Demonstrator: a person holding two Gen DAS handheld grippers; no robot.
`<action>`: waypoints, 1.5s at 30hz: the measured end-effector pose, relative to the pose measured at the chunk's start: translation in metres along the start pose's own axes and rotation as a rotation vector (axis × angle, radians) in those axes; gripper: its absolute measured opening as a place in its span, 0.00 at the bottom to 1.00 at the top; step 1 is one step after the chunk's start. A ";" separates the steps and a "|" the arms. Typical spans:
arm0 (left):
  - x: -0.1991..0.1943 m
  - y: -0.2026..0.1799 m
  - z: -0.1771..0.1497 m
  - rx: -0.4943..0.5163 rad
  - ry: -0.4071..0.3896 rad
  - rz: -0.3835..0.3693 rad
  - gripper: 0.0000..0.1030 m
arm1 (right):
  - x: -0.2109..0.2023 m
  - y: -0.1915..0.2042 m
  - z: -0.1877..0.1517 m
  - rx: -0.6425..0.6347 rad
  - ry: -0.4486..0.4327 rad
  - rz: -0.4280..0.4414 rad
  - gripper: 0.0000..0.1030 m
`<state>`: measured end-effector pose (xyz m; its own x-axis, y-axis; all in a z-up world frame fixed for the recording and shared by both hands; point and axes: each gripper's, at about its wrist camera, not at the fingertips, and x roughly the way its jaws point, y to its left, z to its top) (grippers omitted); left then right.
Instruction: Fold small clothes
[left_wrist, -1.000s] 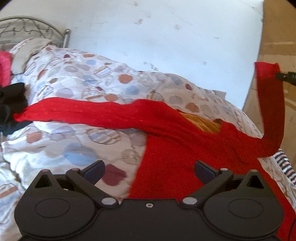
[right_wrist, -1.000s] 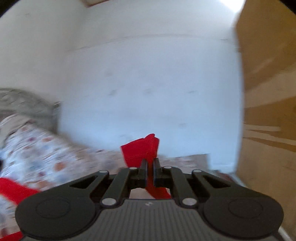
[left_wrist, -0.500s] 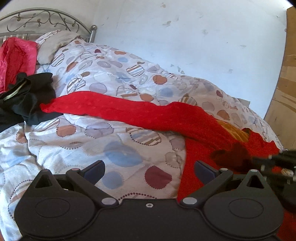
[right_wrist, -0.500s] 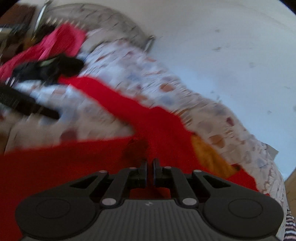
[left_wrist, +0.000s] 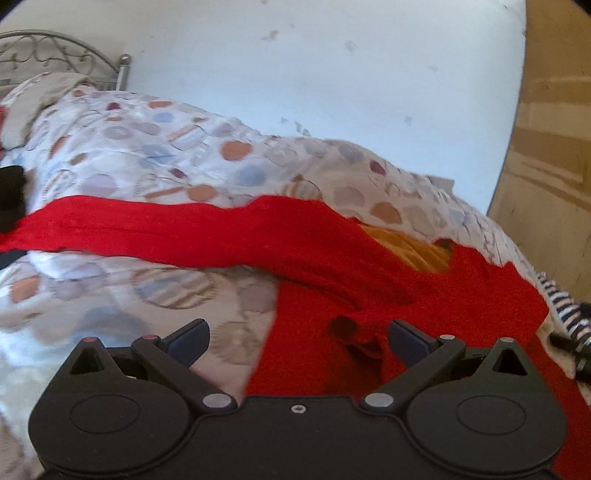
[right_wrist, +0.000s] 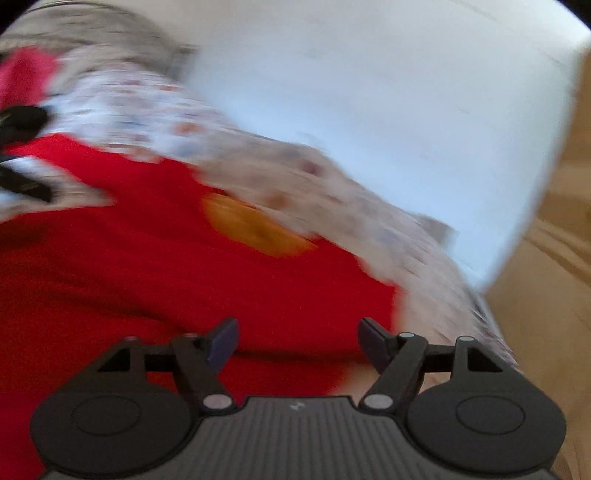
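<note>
The red top (left_wrist: 369, 273) lies spread on the bed (left_wrist: 155, 162), near the foot end by the right edge. Its body sits low and close to both tools. One long sleeve (left_wrist: 147, 229) runs away to the left, across the spotted cover, toward the head of the bed where a black cloth (left_wrist: 11, 188) lies. So the long way of the sleeve goes side to side, not up and down. The neck hole shows a yellow-orange lining (left_wrist: 406, 247), facing the far side of the bed by the wall.

The left tool (left_wrist: 297, 338) is wide open and holds nothing. It hangs just over the body of the top, with the left edge of the cloth running between its two fingers. The right tool (right_wrist: 297, 339) is also open and holds nothing. It hangs over the right part of the top, close to the right edge of the bed. That view is very blurry, so I can only guess how near the cloth it is.

The long sleeve lies on the left side, so the left tool looks like the nearer one to pick it up and bring it in across the body.
</note>
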<state>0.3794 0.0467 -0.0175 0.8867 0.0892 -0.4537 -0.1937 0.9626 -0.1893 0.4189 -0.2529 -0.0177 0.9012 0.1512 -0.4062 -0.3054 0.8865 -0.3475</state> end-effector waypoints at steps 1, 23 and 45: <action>0.007 -0.005 -0.002 0.013 0.014 0.005 0.99 | 0.009 -0.013 -0.004 0.037 0.027 -0.035 0.66; 0.032 -0.009 -0.027 0.019 0.078 -0.003 1.00 | 0.073 -0.084 -0.045 0.411 0.136 -0.015 0.01; -0.028 0.108 0.012 -0.060 0.033 0.157 1.00 | 0.071 -0.062 0.007 0.298 0.068 -0.038 0.82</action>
<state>0.3390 0.1510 -0.0148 0.8293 0.2281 -0.5101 -0.3548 0.9202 -0.1652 0.5040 -0.2939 -0.0191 0.8844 0.0948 -0.4570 -0.1592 0.9817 -0.1046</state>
